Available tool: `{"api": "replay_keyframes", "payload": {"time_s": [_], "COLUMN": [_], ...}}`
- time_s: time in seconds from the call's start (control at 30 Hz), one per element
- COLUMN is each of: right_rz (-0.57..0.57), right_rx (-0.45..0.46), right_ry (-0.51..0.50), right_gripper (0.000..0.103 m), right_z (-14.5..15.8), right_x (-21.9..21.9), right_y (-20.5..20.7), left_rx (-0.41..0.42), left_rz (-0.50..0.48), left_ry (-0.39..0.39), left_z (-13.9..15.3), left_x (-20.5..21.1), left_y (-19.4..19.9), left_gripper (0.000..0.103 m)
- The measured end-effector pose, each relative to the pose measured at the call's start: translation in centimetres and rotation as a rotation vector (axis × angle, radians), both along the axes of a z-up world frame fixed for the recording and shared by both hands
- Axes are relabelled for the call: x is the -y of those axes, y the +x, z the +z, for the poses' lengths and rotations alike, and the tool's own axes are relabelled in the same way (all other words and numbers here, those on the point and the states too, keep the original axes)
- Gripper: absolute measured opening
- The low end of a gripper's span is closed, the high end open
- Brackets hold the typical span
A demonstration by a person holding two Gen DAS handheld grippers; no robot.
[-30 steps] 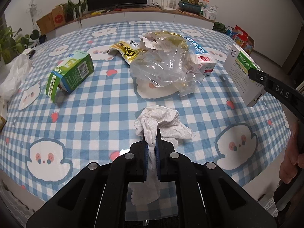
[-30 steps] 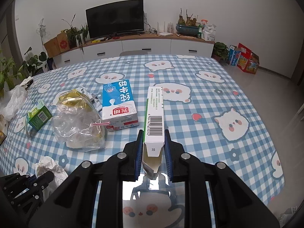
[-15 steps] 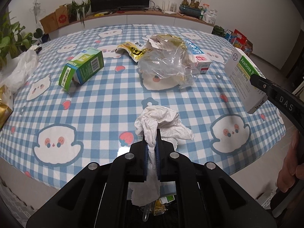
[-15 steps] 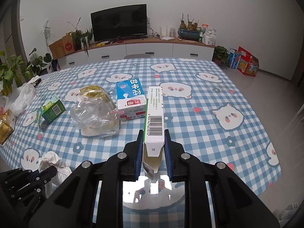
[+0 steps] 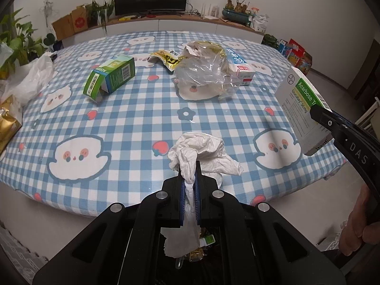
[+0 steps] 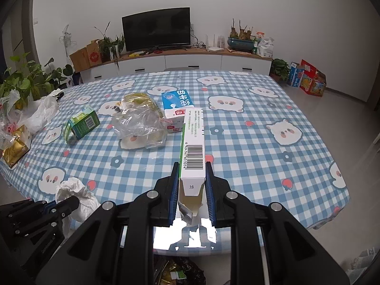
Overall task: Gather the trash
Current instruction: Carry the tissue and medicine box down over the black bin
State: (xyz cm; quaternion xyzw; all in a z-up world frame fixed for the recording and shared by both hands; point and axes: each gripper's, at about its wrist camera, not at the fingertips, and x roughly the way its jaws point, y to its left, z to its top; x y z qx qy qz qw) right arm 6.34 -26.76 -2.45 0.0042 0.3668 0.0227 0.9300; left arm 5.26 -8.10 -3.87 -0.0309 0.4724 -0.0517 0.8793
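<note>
Jaws clamp medicine box [image 6: 193,142], pointing straight ahead.

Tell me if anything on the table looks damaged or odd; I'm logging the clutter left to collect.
The green box lies on its side with an end flap torn open. A crumpled clear plastic bag slumps against the toppled milk carton, and a torn gold wrapper lies behind it. Nothing looks spilled.

Both grippers pulled back past table edge [image 5: 71,204]; dark bin with trash [image 6: 180,273] now below.
</note>
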Motion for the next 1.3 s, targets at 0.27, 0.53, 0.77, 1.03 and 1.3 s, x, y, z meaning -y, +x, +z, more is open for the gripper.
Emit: {"api": "replay_keyframes", "payload": {"time_s": [0.27, 0.53, 0.77, 1.03, 1.3], "right_rz": [0.019, 0.043, 0.062, 0.072, 0.084], "right_rx": [0.001, -0.012, -0.011, -0.019, -0.048], "right_ry": [0.006, 0.006, 0.016, 0.025, 0.011], "right_gripper": [0.019, 0.019, 0.019, 0.019, 0.019], "right_z": [-0.1, -0.8, -1.1, -1.8, -3.6], "right_x": [-0.5, -1.4, -1.8, -1.7, -1.8], "right_y": [-3.1, -5.7, -8.6, -12.4, -15.4], "left_rx": [0.008, -0.003, -0.002, -0.005, -0.029], "left_rz": [-0.008, -0.005, 0.012, 0.021, 0.033], "left_ry": [-0.009, -0.008, -0.007, -0.005, 0.003], "left_z": [0.4, -0.3, -0.5, -0.9, -2.7], "left_x": [0.0, -0.2, -1.0, -1.1, -0.9], "left_y": [-2.3, -5.2, -7.7, -11.4, -13.9], "left_gripper": [0.006, 0.006, 0.006, 0.006, 0.006]}}
